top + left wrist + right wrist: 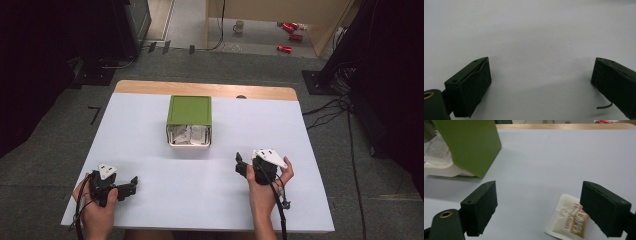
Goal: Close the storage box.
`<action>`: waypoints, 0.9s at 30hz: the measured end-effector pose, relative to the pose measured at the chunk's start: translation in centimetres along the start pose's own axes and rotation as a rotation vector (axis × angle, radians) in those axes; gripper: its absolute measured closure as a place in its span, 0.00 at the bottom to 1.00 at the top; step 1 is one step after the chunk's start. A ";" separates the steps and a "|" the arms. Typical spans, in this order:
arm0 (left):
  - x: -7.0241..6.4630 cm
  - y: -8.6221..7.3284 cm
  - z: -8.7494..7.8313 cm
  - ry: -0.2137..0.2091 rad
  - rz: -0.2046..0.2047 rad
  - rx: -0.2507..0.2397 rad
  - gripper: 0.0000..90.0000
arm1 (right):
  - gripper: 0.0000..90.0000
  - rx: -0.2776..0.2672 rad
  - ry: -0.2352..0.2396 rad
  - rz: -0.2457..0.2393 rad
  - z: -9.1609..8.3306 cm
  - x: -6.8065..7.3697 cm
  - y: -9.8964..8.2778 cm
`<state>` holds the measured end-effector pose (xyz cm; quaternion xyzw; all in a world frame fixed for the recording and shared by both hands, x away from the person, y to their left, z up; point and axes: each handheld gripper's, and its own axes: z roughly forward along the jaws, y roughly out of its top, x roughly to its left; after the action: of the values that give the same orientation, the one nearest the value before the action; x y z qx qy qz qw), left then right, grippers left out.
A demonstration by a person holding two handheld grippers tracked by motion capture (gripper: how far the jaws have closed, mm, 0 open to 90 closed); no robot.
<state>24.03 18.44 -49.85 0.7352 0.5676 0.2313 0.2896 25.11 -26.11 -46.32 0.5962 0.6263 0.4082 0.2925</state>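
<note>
A green box (189,110) lies on its side mid-table, its white-rimmed mouth (189,142) facing me with white paper packets (190,134) inside. The right gripper view has this box (471,145) at upper left. A white sachet with brown lettering (566,220) lies flat on the table between my right gripper's (539,192) open jaws, partly hidden behind the right-hand jaw. In the high view the right gripper (240,165) sits right of and nearer than the box. My left gripper (134,184) rests at front left, its jaws (541,65) open over bare white table.
A white sheet covers the table (150,135), leaving a wooden strip (150,87) along the far edge. Beyond on the floor are cables (330,107), red cans (290,35) and a mug (239,26). Dark equipment stands on both sides.
</note>
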 end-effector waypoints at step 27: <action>0.0 0.0 0.0 0.000 0.000 -0.001 0.03 | 0.16 0.041 -0.136 0.075 -2.9 -8.4 -3.0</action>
<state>24.02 18.43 -49.86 0.7350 0.5677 0.2316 0.2897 22.10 -34.70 -48.50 0.6513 0.5907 0.3645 0.3065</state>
